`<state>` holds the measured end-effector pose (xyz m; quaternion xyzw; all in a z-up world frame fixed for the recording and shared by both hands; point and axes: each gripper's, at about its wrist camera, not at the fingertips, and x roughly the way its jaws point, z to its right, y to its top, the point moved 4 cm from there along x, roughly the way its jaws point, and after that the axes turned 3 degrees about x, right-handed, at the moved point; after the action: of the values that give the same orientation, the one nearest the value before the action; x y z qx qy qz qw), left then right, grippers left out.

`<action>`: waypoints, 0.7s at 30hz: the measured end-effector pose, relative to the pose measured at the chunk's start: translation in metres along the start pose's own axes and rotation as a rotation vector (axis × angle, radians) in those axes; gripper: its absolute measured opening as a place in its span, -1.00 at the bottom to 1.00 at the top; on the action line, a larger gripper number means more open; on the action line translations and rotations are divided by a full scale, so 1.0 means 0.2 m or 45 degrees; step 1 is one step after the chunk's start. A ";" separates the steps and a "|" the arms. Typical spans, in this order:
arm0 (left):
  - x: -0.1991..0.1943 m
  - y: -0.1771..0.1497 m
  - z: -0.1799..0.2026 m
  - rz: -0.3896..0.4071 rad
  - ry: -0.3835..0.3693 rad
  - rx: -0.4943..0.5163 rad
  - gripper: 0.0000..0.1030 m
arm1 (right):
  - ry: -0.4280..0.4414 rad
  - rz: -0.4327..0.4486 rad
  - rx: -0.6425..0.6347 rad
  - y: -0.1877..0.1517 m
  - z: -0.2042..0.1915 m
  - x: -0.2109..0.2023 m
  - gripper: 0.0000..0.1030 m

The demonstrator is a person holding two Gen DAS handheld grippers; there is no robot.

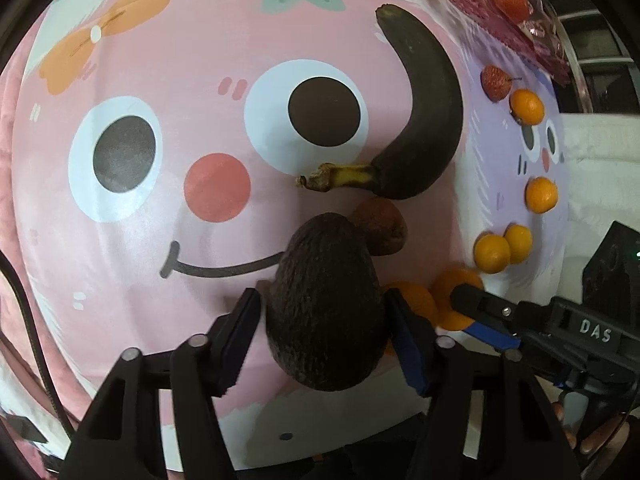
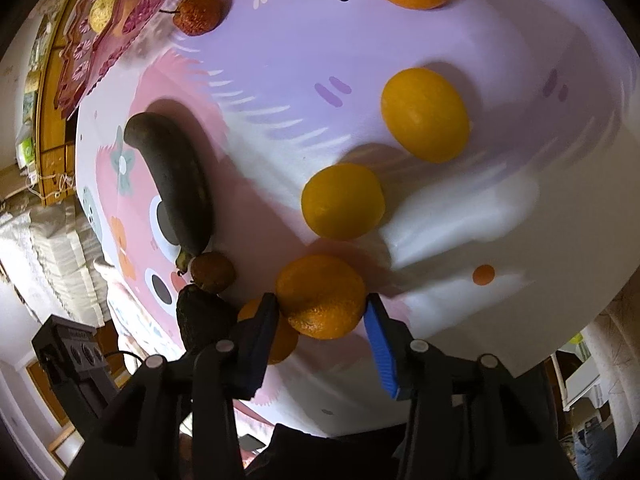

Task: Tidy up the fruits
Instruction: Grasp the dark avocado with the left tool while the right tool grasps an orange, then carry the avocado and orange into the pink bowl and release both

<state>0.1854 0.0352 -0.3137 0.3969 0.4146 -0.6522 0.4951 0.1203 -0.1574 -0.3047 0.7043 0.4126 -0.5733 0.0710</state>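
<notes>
In the left wrist view my left gripper (image 1: pixel 324 320) is shut on a dark avocado (image 1: pixel 326 300) over the pink cartoon cloth (image 1: pixel 168 240). A small brown fruit (image 1: pixel 380 226) and a blackened banana (image 1: pixel 424 120) lie just beyond it. My right gripper (image 1: pixel 460 300) comes in from the right around an orange (image 1: pixel 456 282). In the right wrist view my right gripper (image 2: pixel 322 314) is shut on that orange (image 2: pixel 322 296); another orange (image 2: pixel 280 340) lies behind its left finger, next to the avocado (image 2: pixel 204 318). Two more oranges (image 2: pixel 342 200) (image 2: pixel 426 114) lie ahead.
A clear patterned fruit tray (image 1: pixel 532 28) with a red fruit and a pear sits at the cloth's far edge. A red lychee-like fruit (image 1: pixel 496 82) and several small oranges (image 1: pixel 526 106) lie on the purple part of the cloth. The table edge runs near right.
</notes>
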 end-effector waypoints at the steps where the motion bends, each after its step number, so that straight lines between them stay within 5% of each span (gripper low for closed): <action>1: -0.01 0.00 -0.01 0.002 0.001 -0.007 0.09 | 0.000 -0.007 -0.012 0.00 0.00 0.00 -0.16; 21: -0.09 -0.16 0.05 0.031 0.056 -0.218 0.08 | 0.034 -0.096 -0.270 0.01 -0.11 -0.18 -0.17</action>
<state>0.1574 0.0365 -0.2882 0.3724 0.4748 -0.5995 0.5258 0.1378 -0.1648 -0.2680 0.6843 0.4980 -0.5194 0.1181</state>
